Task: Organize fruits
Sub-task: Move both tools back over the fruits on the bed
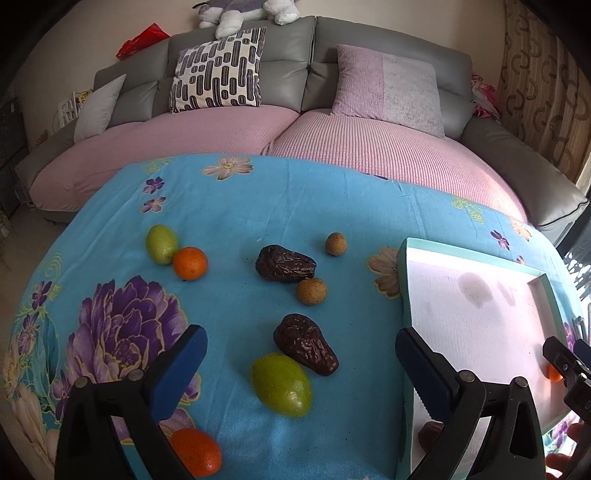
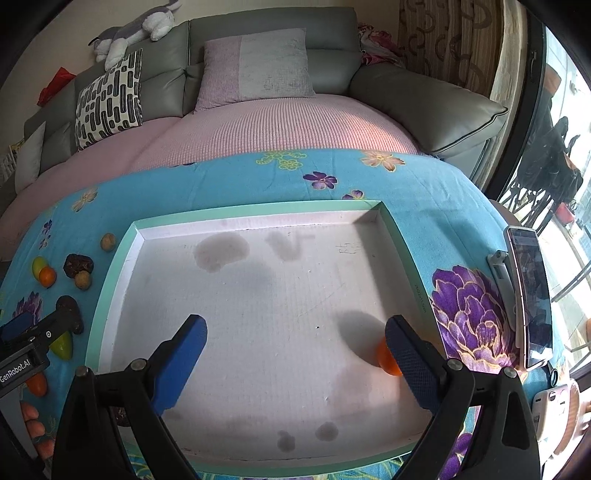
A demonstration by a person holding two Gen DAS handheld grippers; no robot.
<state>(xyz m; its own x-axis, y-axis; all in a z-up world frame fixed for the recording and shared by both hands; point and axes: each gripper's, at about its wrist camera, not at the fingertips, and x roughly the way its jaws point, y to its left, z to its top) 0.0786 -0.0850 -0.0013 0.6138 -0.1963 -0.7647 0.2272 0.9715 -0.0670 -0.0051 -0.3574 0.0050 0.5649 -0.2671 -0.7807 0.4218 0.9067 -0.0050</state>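
Left hand-held gripper (image 1: 301,345): jaws spread wide, nothing between the pads, hanging over the worktop (image 1: 236,206) with its blue floral cloth. Released.

Right hand-held gripper (image 2: 295,332): jaws likewise spread wide, empty, poised over the tray (image 2: 127,254), a shallow white box with a mint-green rim, stained in several spots. Released.

Fruit loose on the cloth, left wrist view:
- near green fruit (image 1: 282,386), oval, lying between the left gripper's fingers and touching the near dried date (image 1: 306,345) just beyond it.
- far dried date (image 1: 284,264), dark and wrinkled, mid-cloth; a small tan round fruit (image 1: 312,291) touches its near right end, a second tan round fruit (image 1: 335,243) sits apart, farther back.
- far green fruit (image 1: 161,243) and a tangerine (image 1: 190,263) touching each other at the left.
- another tangerine (image 1: 195,452) at the bottom edge, partly hidden behind the left finger.

In the tray:
- an orange fruit (image 2: 388,358) near the right wall, half hidden behind the right gripper's right finger; the same fruit shows small in the left wrist view at the tray's near right.
- a dark brownish item (image 1: 430,434) at the tray's near left corner, mostly hidden by the gripper frame; cannot tell what kind.

Surroundings: a phone (image 2: 530,299) propped upright on the cloth right of the tray. Grey sofa (image 1: 288,66) with a pink cover behind the worktop, cushions on it, plush toy (image 1: 243,11) on top of the backrest. Person's fingers (image 2: 35,424) visible at the lower left of the right wrist view.
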